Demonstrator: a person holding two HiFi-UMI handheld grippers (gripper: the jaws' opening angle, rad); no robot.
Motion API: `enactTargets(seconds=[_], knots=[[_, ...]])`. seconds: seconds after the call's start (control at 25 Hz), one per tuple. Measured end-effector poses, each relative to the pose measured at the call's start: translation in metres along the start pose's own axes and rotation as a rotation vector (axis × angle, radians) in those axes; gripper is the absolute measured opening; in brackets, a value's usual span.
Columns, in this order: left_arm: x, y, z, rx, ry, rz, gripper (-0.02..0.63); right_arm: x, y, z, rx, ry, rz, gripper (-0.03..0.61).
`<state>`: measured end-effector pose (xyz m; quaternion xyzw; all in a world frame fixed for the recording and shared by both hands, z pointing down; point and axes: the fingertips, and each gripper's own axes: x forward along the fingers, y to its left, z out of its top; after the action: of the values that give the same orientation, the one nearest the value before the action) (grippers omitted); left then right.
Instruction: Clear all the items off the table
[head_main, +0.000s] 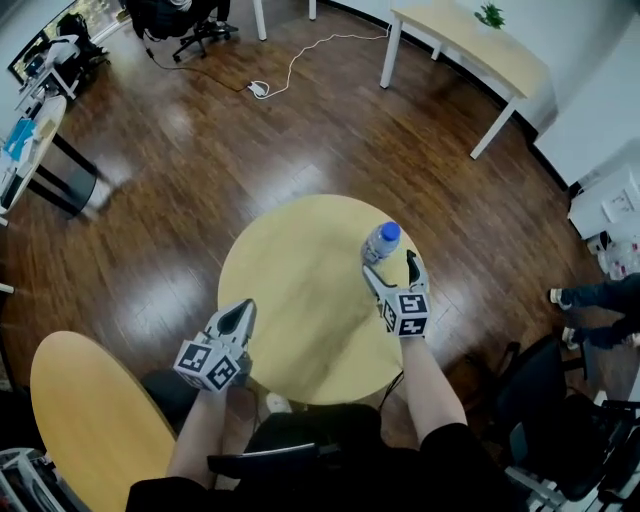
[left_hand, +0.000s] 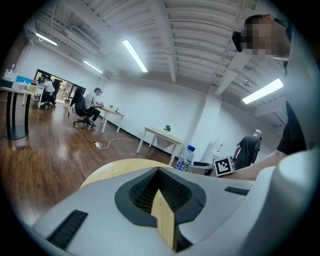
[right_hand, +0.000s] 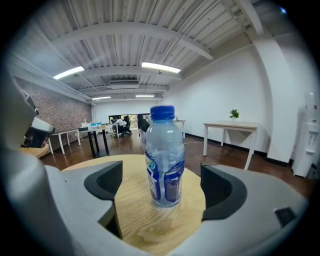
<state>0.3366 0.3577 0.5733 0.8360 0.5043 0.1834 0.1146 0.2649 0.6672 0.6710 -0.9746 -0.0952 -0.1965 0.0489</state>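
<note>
On the round wooden table (head_main: 290, 290), close to its right edge as seen from the head view, a clear plastic water bottle (head_main: 381, 242) stands upright, with a blue cap and a blue label. It is the only item on the tabletop.

The right gripper (head_main: 390, 265) reaches in from the near side with its jaws spread wide, one on each side of the bottle. In the right gripper view the bottle (right_hand: 163, 160) stands almost centred in the gap of the right gripper (right_hand: 162, 186). Bare tabletop shows between it and the dark pad (right_hand: 107, 181) on one side, and again between it and the pad on the other. Neither pad touches the bottle, so nothing is gripped. The bottle's base rests flat on the wood.

The left gripper (head_main: 243, 308) is over the table's near-left edge, well apart from the bottle. In the left gripper view the jaws of the left gripper (left_hand: 159, 186) are pressed together, ribbed pads meeting along a line, with nothing caught between them. Only a sliver of tabletop shows beneath the tips. Beyond them that view takes in the bottle (left_hand: 185, 158) across the table, with the right gripper's marker cube (left_hand: 224, 166) just beside it.
</note>
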Motion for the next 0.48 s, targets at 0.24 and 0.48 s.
enactTargets(seconds=[0.24, 0.48], knots=[[-0.016, -0.006, 0.029, 0.041, -0.056, -0.069, 0.002, -0.063, -0.002, 0.03, 0.003, -0.093, -0.138, 0.342], [-0.049, -0.021, 0.055, 0.071, -0.144, -0.108, 0.002, -0.137, 0.029, 0.066, 0.098, -0.244, -0.208, 0.077]])
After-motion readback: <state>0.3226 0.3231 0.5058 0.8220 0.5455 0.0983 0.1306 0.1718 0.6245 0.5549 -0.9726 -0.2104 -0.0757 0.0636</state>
